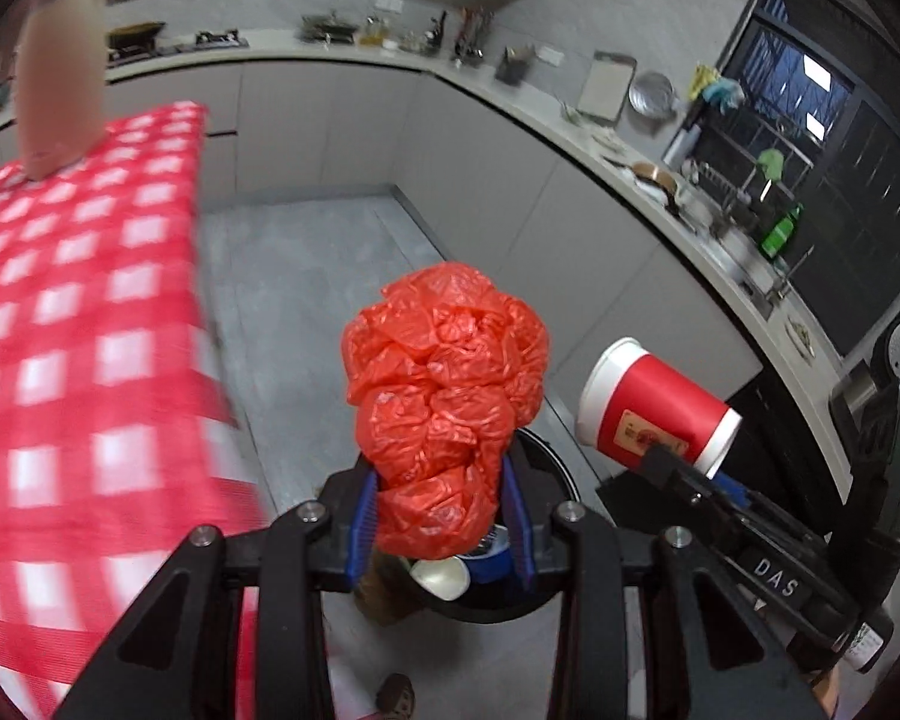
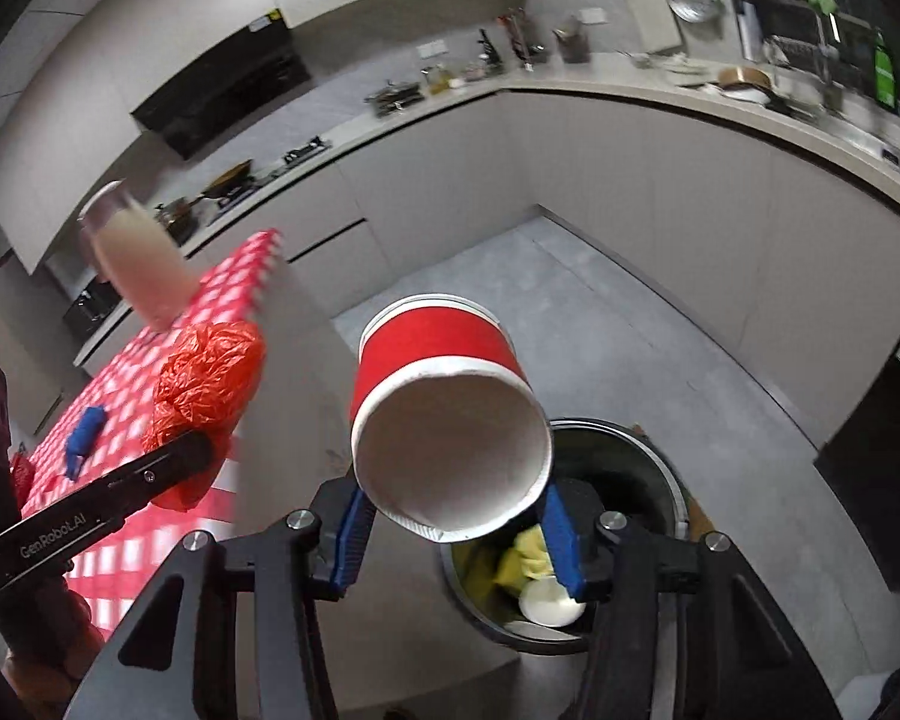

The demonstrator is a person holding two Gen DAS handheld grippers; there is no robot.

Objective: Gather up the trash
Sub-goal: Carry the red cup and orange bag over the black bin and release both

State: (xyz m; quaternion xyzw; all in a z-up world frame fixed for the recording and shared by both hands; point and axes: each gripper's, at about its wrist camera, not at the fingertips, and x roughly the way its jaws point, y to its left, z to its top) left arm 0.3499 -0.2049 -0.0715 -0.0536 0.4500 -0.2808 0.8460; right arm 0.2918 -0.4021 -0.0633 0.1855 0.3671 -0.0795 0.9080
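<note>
I've got the crumpled red plastic bag (image 1: 444,396) clamped in my left gripper (image 1: 444,516) and the red paper cup (image 2: 450,426) in my right gripper (image 2: 456,531), both poised over the trash bin (image 2: 660,456), which already holds trash; dropping remains.

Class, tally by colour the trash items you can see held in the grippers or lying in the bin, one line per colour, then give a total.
Red: 2, the crumpled plastic bag in the left gripper and the paper cup in the right gripper.
White: 1, a cup in the bin.
Yellow: 1, crumpled material in the bin.
Blue: 1, tape roll in the bin.
Total: 5
</note>
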